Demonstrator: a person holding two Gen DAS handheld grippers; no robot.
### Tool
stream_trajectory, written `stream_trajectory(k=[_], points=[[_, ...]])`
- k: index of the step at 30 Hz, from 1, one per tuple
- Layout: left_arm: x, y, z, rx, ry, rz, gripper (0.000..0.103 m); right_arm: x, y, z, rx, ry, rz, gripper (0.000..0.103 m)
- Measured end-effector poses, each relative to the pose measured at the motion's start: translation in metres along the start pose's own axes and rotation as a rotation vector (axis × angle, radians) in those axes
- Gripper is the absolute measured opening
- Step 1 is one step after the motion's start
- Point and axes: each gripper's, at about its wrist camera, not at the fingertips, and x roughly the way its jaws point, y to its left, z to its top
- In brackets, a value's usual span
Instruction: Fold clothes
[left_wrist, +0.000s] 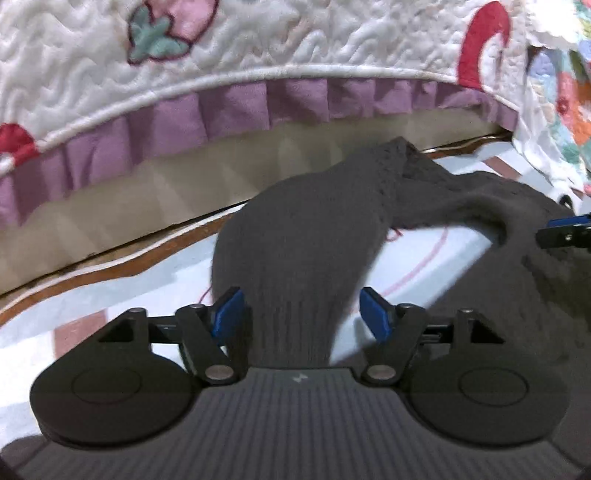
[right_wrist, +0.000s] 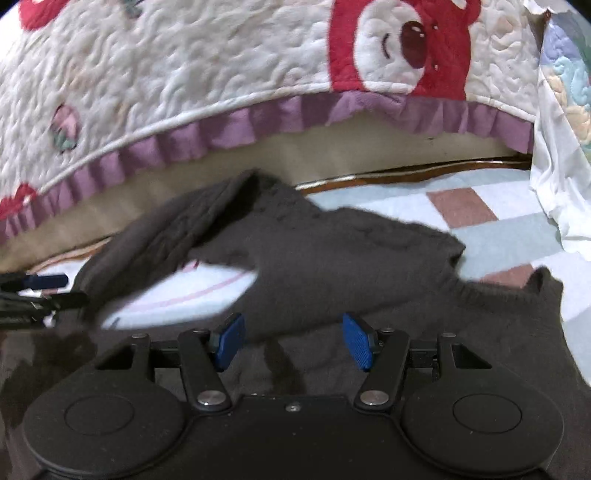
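Sweater (left_wrist: 295, 236), dark grey knit, lies spread on a checked bedsheet (left_wrist: 122, 291) of pale blue, white and dusty-pink squares, close to a white quilt (left_wrist: 258, 40) with a purple frill that hangs behind it. Not flat: one sleeve or edge is flipped over toward the middle, leaving a patch of sheet showing through the gap between the folds, likely a first fold just laid in. Ribbed cuff or hem runs straight back toward the left tool (left_wrist: 301, 314), whose blue pads stand wide apart; fabric sits between them but the pads do not press on it, so nothing is held. Right tool (right_wrist: 293, 339) is much the same, jaws wide, hovering over the sweater body with no pinch on the cloth. Each tool's tip shows at the edge of the other's view, so the two sit side by side over the near part of the garment, probably placed to pick the next edges. Knit looks thick and soft, with a cable or textured pattern near the far fold; edges are blurred, so finer detail is unclear. Sweater's far corner reaches nearly to the quilt's frill.
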Motion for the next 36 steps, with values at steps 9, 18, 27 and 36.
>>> stream_trajectory(k=[9, 18, 27, 36], points=[[0.032, -0.016, 0.002, 0.065, -0.005, 0.065, 0.015, 0.030, 0.009, -0.011, -0.179, 0.085, -0.029, 0.066], [-0.116, -0.003, -0.010, -0.142, -0.393, -0.103, 0.013, 0.036, 0.005, 0.005, -0.098, 0.128, -0.069, 0.066], [-0.239, -0.017, -0.122, -0.078, -0.357, -0.373, 0.013, 0.035, 0.000, 0.000, -0.107, 0.099, -0.066, 0.066], [-0.234, -0.016, -0.192, -0.095, -0.148, -0.351, 0.013, 0.009, -0.043, -0.017, 0.114, 0.017, -0.205, 0.064]])
